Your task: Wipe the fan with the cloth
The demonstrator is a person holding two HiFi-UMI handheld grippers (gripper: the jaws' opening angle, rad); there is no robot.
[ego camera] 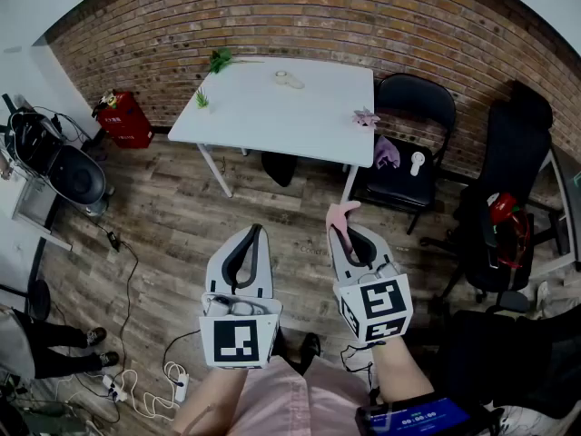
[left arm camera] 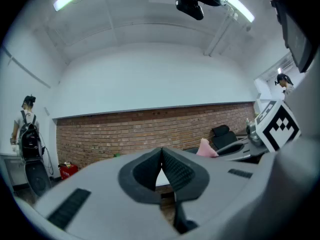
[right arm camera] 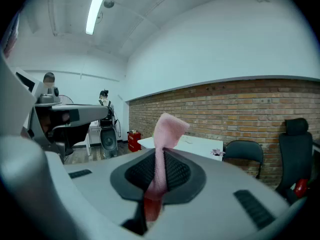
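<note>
Ceiling tube lights (right arm camera: 96, 9) are lighting the room evenly and brightly. Behind the white table (ego camera: 272, 121), the brick wall (ego camera: 300, 16) is bending from fisheye distortion; corners are going black.

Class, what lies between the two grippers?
Only bare wooden floor, in the head view, between the left gripper and the right gripper holding the pink cloth.

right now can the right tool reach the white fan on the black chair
Probably not: the right tool, shut on the pink cloth, hangs well short of the fan on the chair; only wood floor lies between.
</note>
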